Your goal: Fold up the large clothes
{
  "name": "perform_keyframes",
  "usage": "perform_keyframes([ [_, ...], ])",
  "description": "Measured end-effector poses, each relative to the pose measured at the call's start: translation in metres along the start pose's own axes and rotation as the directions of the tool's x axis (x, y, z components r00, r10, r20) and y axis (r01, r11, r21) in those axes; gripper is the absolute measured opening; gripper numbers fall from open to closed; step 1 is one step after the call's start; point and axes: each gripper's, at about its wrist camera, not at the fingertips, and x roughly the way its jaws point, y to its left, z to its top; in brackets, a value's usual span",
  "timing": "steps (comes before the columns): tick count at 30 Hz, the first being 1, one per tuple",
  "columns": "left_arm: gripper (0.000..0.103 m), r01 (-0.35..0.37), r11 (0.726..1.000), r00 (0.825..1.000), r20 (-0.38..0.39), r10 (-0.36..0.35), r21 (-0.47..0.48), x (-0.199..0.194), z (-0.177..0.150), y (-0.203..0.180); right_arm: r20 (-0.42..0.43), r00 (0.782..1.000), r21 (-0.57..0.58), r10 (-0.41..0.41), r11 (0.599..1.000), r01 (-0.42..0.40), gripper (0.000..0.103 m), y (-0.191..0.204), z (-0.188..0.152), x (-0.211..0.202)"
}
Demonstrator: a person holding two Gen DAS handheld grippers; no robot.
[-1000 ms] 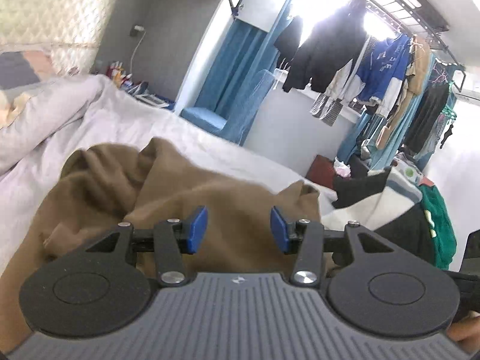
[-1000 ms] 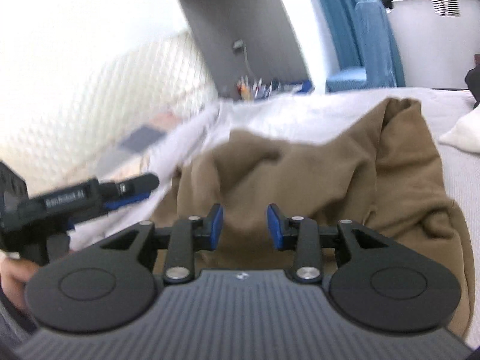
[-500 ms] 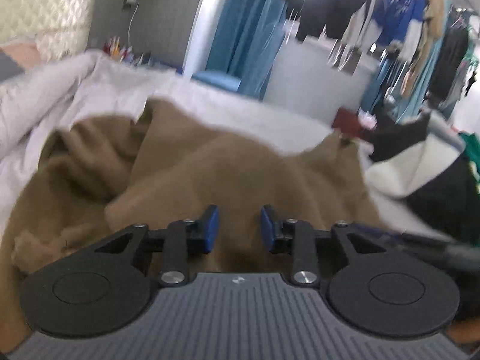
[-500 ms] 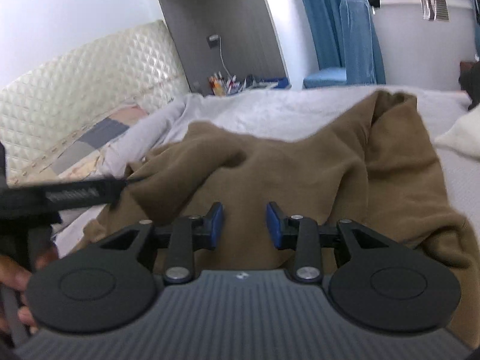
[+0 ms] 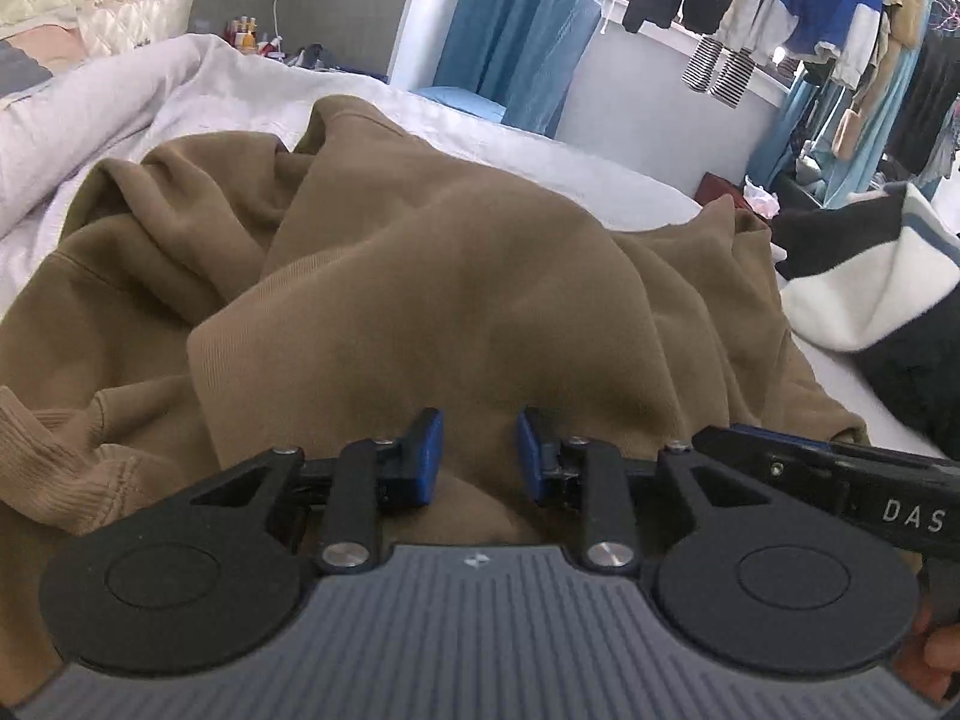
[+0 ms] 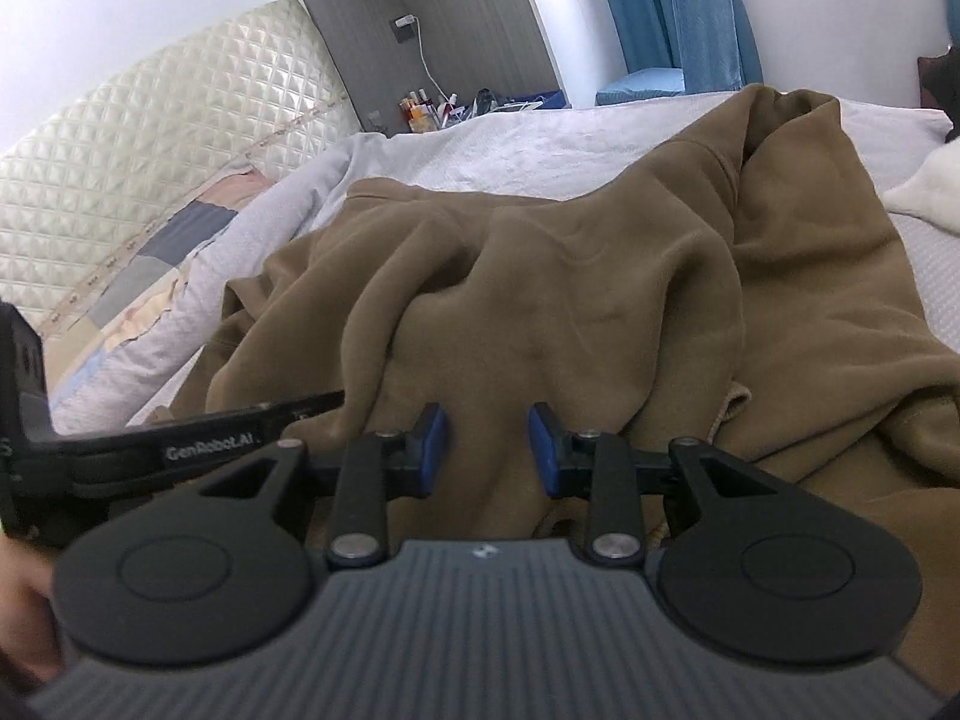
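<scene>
A: Left wrist view first: where was the garment?

B: The brown sweatshirt (image 5: 456,276) lay crumpled across the white bed (image 5: 198,90), filling the middle of the frame, a ribbed cuff (image 5: 54,450) at nine o'clock. The left gripper (image 5: 480,456) hung low over it, jaws narrowly apart after closing in, brown cloth showing in the gap, though I couldn't tell whether the pads pinched it.

A: Anything around it?

B: A black-and-white garment (image 5: 870,294) at three o'clock, hanging clothes (image 5: 822,6) at one o'clock, and the right gripper's finger (image 5: 840,468) poking in at four.

A: And the right wrist view?

B: Same sweatshirt (image 6: 570,300) heaped centre, with a quilted headboard (image 6: 150,156) at ten o'clock. The right gripper (image 6: 489,450) had been closing too, jaws slightly apart over a fold; whether they gripped it, I couldn't tell. The left gripper's arm (image 6: 180,450) crossed at nine.
</scene>
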Motion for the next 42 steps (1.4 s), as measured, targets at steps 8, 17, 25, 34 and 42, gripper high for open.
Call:
perform_keyframes([
  [8,0.031,-0.011,1.0,1.0,-0.023,0.011,-0.011,0.025,0.003,0.004,-0.016,1.0,0.003,-0.004,1.0,0.004,0.033,-0.006,0.005,0.019],
  [17,0.03,0.005,0.999,1.0,0.021,-0.004,-0.031,0.004,0.001,0.0,-0.015,1.0,0.043,-0.002,0.999,0.003,0.036,-0.002,0.013,0.004],
  [25,0.047,-0.044,0.998,0.996,0.073,0.046,-0.035,-0.053,-0.014,-0.011,0.001,1.0,0.006,0.005,1.0,-0.005,0.038,0.019,0.003,-0.052],
  [34,0.049,-0.061,0.998,0.994,0.091,0.061,-0.005,-0.125,-0.041,-0.024,-0.063,0.989,0.037,-0.132,0.99,0.135,0.037,0.014,-0.012,-0.107],
  [42,0.049,-0.102,0.994,0.994,0.048,0.099,0.045,-0.158,-0.065,-0.032,-0.221,0.956,0.152,-0.192,0.962,0.229,0.038,-0.024,-0.037,-0.141],
])
